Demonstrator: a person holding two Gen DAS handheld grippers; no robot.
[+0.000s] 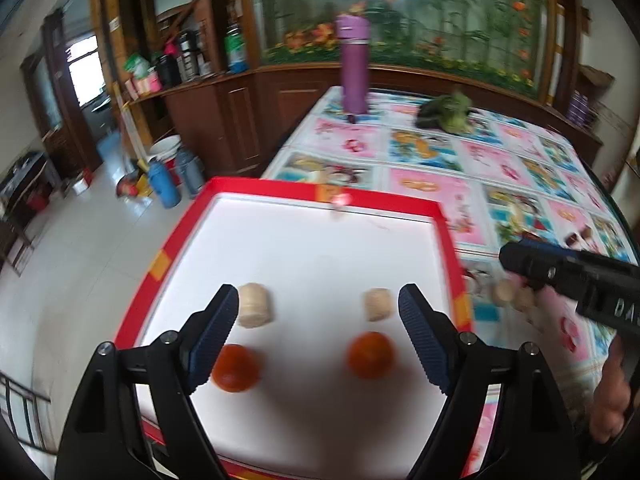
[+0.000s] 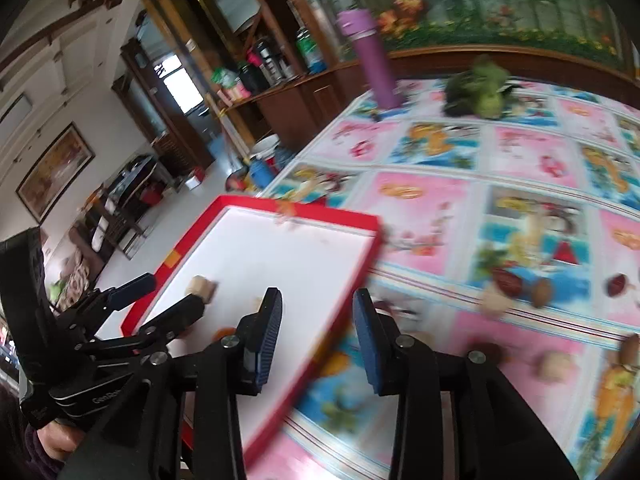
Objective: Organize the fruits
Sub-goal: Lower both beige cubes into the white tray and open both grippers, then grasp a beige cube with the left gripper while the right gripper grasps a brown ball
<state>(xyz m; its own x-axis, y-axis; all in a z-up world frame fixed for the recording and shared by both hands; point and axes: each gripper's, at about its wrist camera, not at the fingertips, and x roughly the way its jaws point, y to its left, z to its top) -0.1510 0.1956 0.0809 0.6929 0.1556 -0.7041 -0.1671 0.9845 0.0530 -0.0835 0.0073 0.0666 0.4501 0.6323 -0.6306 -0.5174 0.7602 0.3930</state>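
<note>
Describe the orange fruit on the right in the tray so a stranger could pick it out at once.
Find the red-rimmed white tray at the near corner of the cartoon-print tablecloth. Four items sit inside: two pale cylinders behind, two orange balls in front. In the left wrist view, yours is the orange fruit on the right, near the left gripper's right finger, lighter than its darker, redder twin.

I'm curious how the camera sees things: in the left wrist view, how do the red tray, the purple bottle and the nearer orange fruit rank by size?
Largest to smallest as they look:
1. red tray
2. purple bottle
3. orange fruit
The bottle stands much farther away, so it looks smaller than it truly is.
</note>
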